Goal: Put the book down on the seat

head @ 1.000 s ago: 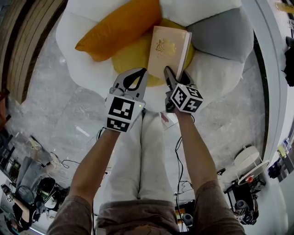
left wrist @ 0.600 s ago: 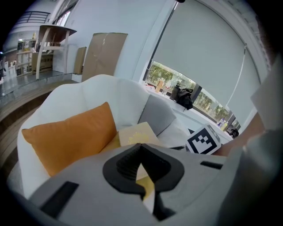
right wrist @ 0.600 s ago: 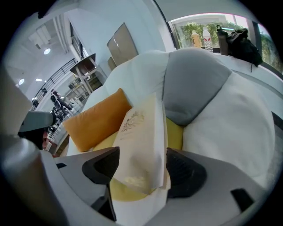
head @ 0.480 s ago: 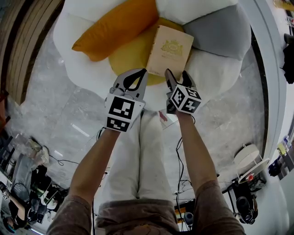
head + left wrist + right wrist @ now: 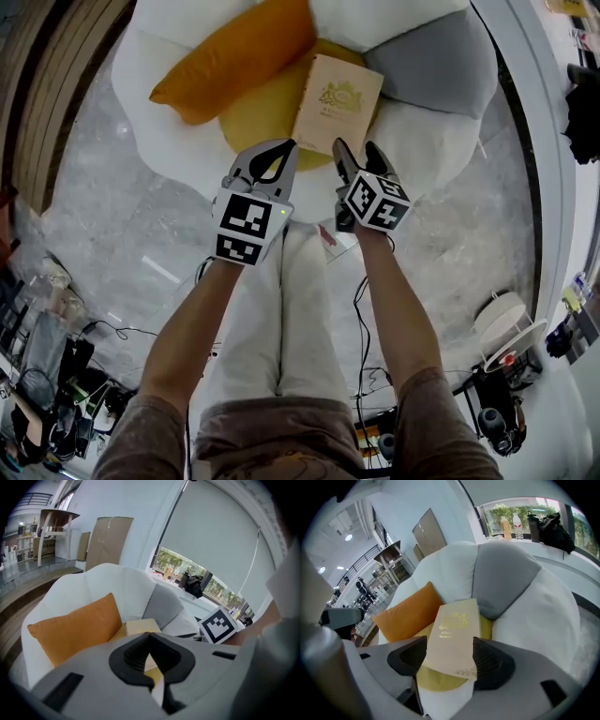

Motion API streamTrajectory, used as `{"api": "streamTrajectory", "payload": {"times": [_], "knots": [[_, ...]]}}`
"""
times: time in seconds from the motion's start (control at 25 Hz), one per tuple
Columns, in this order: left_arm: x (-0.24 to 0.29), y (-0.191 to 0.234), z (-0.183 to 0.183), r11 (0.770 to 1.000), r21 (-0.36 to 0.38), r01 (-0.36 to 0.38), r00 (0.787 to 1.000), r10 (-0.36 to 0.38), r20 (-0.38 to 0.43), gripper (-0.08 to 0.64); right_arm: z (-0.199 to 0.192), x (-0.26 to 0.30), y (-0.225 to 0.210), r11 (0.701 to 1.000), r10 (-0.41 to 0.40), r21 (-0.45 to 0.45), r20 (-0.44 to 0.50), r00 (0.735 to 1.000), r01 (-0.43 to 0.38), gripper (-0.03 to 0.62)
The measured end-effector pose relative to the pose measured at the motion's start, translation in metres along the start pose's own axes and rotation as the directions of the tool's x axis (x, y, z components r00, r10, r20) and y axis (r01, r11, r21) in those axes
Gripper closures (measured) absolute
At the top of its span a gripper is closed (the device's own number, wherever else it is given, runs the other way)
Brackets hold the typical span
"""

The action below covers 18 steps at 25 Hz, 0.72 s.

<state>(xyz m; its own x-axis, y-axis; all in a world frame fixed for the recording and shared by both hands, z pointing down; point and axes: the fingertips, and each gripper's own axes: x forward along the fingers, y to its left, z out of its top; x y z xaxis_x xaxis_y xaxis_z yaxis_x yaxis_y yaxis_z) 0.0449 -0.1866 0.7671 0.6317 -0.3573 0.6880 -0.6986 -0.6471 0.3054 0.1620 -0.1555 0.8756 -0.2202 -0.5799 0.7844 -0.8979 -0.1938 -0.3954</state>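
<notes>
Now book (image 5: pixel 337 98) rests on seat (image 5: pixel 258 120) — beyond right hand-held gripper (image 5: pixel 357 150) (jaws just-opened, empty).

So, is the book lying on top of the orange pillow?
No, the book lies on the yellow seat cushion, beside the orange pillow.

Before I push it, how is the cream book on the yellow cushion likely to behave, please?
The book lies flat with straight edges, so it is probably stiff. It looks thin, so likely light. On the soft yellow cushion, a corner past its rim, a push may tip it rather than slide it.
</notes>
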Motion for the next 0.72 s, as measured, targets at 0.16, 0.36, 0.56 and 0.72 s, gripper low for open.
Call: {"api": "streamTrajectory", "payload": {"times": [0.16, 0.36, 0.56, 0.72], "knots": [[-0.012, -0.004, 0.016, 1.000, -0.007, -0.013, 1.000, 0.013, 0.007, 0.555, 0.014, -0.024, 0.012, 0.998, -0.032, -0.048, -0.009, 0.999, 0.031, 0.448], [-0.032, -0.016, 0.043, 1.000, -0.002, -0.017, 1.000, 0.017, 0.019, 0.555, 0.031, -0.057, 0.041, 0.992, 0.007, -0.122, -0.022, 1.000, -0.010, 0.551], [-0.064, -0.033, 0.070, 1.000, 0.008, -0.021, 1.000, 0.021, 0.019, 0.555, 0.053, -0.105, 0.072, 0.992, 0.061, -0.111, -0.040, 0.997, -0.065, 0.572], [-0.098, -0.049, 0.098, 1.000, 0.013, -0.021, 0.999, 0.020, 0.033, 0.555, 0.083, -0.151, 0.102, 0.986, 0.107, -0.124, -0.021, 0.994, -0.109, 0.572]]}}
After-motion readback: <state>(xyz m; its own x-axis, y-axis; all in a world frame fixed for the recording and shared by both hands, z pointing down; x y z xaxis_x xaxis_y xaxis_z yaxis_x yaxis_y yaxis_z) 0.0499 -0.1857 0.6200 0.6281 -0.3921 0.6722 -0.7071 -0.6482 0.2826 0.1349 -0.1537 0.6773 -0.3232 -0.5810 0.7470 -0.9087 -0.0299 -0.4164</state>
